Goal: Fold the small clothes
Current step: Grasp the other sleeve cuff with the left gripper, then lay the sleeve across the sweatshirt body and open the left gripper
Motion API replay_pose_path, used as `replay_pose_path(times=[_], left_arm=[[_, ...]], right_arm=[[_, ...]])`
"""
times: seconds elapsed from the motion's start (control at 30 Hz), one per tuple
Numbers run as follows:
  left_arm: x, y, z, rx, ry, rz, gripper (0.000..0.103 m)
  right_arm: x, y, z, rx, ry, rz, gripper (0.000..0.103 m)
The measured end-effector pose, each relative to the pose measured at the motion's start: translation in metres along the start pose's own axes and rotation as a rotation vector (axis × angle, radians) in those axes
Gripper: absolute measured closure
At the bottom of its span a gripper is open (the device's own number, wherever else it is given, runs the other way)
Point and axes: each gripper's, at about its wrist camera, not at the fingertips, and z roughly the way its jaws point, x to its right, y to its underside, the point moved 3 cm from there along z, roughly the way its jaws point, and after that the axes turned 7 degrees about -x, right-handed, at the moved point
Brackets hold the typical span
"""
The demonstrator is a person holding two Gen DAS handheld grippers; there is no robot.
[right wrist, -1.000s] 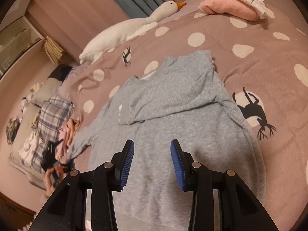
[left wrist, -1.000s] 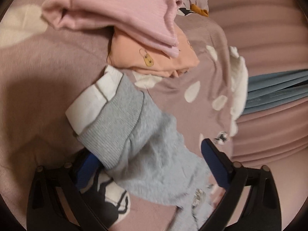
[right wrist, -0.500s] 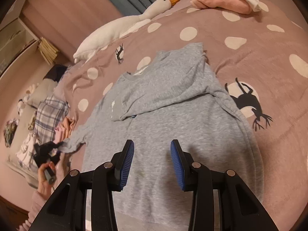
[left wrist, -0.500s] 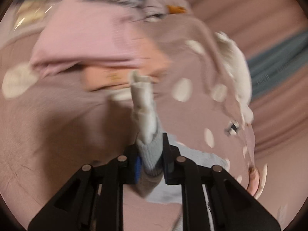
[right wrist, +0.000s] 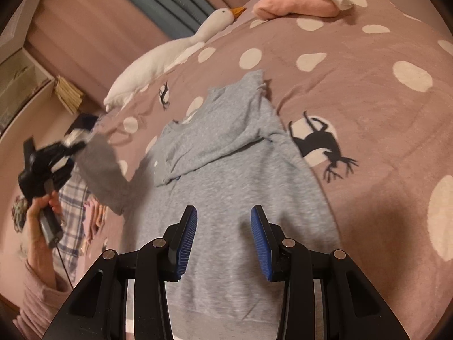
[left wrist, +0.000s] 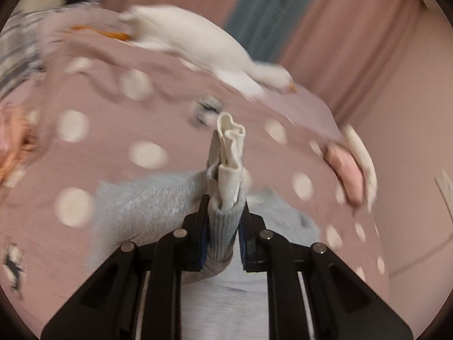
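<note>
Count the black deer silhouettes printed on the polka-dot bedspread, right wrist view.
2. A large black deer silhouette lies right of the grey sweatshirt; a small one sits below the white plush goose. The sweatshirt may hide others.

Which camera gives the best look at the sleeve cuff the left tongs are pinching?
The left wrist view: the sleeve cuff sits sharp and central, clamped in the left tongs, its white lining poking out. The right wrist view shows only the lifted sleeve, blurred at the frame edge, with the cuff unclear.
</note>
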Motion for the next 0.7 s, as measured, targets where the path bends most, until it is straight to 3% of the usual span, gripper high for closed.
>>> replay_pose_path(times=[0.13,0.23,0.27,0.3,0.43,0.53,0.6,0.7], left_arm=[[0.055,0.035,0.056,-0.102,0.017,0.092,0.083],[0.077,0.064,0.098,-0.205,-0.012,0.152,0.061],[0.077,0.076,0.107,-0.232,-0.033,0.152,0.046],[0.076,0.079,0.111,-0.239,-0.03,0.145,0.042],[0.074,0.092,0.105,-0.259,0.002,0.167,0.035],[0.064,0.09,0.082,-0.228,0.059,0.162,0.031],[0.053,0.092,0.064,-0.189,0.04,0.17,0.024],[0.015,0.084,0.039,-0.113,-0.029,0.172,0.024]], right_arm=[[0.009,0.001,-0.006,0.007,0.0,0.013,0.064],[0.017,0.002,-0.01,0.008,0.013,0.024,0.064],[0.019,0.002,-0.011,0.006,0.012,0.031,0.064],[0.021,0.001,-0.012,0.004,0.012,0.036,0.064],[0.022,0.001,-0.022,0.018,0.014,0.027,0.064],[0.019,-0.004,-0.022,0.023,-0.003,0.025,0.064],[0.013,-0.007,-0.019,0.016,-0.026,0.021,0.064],[-0.002,-0.014,-0.005,-0.006,-0.037,-0.007,0.064]])
